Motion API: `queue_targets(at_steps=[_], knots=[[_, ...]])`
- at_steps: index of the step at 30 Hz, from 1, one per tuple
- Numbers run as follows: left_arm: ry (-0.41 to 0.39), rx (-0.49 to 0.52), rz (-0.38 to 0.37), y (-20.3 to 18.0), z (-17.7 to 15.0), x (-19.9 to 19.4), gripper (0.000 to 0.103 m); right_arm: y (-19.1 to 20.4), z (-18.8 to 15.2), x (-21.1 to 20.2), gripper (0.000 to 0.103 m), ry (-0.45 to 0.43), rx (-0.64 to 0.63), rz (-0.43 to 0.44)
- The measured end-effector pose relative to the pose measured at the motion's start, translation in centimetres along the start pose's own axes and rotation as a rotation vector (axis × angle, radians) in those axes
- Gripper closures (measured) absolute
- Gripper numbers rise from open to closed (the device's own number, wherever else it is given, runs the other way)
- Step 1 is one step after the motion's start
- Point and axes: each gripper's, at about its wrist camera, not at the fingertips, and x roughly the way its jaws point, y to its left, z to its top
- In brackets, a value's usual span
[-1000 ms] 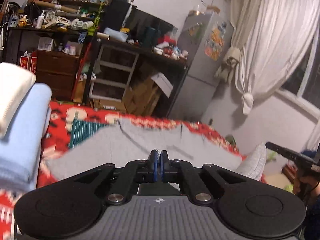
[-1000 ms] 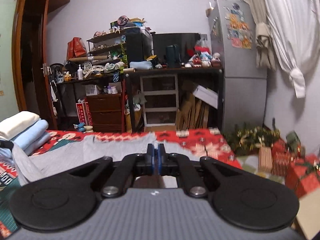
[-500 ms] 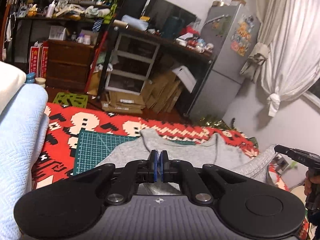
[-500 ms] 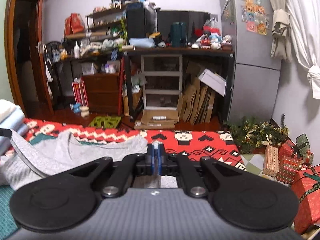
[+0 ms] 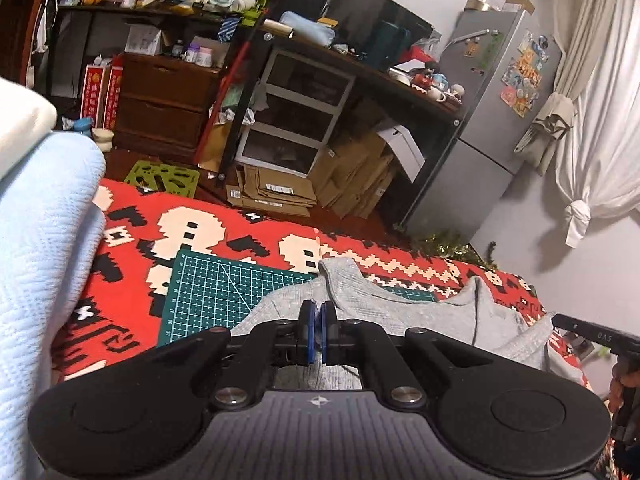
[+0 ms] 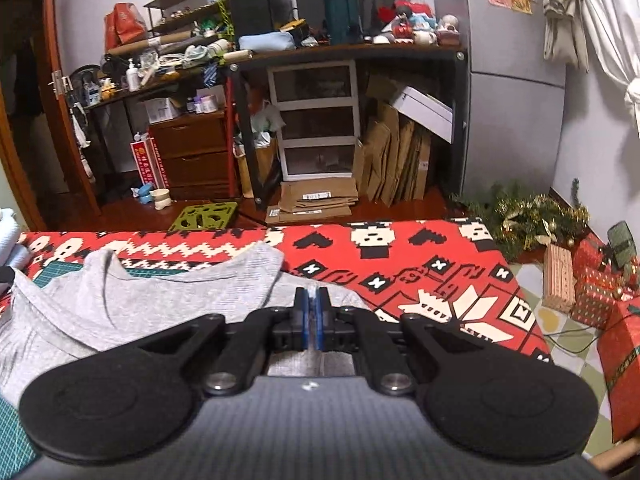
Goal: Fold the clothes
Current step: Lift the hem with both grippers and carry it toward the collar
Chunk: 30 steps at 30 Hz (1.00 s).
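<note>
On the red patterned blanket (image 6: 420,268), both grippers' fingers pinch the grey shirt (image 6: 120,304) before cluttered shelves (image 6: 180,52).

My left gripper (image 5: 319,330) points forward and slightly down, its blue pads (image 5: 306,332) pressed close with only a thin slit between them. My right gripper (image 6: 311,322) sits level, jaws likewise pinched together. In the left view, my right gripper juts in from the far right edge, my hand (image 5: 619,386) under it.
</note>
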Motion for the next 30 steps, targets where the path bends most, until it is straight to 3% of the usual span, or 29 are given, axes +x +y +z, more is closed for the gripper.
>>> queue_targets(at_steps=[7,13,16,19,20,27,28,30], knots=[[0.024,0.006,0.061,0.6,-0.5,2.0,0.100,-0.6,-0.5,2.4,0.100,0.047,0.048,-0.025],[0.033,-0.004,0.070,1.1,-0.7,3.2,0.099,-0.8,-0.6,4.1,0.100,0.062,0.077,-0.053],[0.052,-0.007,0.086,1.1,-0.6,3.3,0.090,-0.7,-0.7,4.9,0.097,0.074,0.091,-0.067],[0.032,-0.011,0.080,1.2,-0.2,2.3,0.067,-0.9,-0.7,5.2,0.084,0.070,0.125,-0.072],[0.025,-0.012,0.073,1.2,0.0,1.8,0.065,-1.2,-0.6,5.1,0.079,0.059,0.140,-0.071],[0.020,0.054,-0.022,-0.2,-0.8,-2.7,0.060,-2.0,0.0,-0.3,0.075,-0.025,0.133,-0.035],[0.020,0.065,-0.037,-0.5,-1.0,-3.4,0.060,-1.9,-0.3,-1.2,0.075,-0.016,0.110,-0.024],[0.035,0.090,-0.066,-1.0,-1.6,-4.5,0.062,-1.4,-1.4,-2.9,0.086,0.020,0.058,-0.008]])
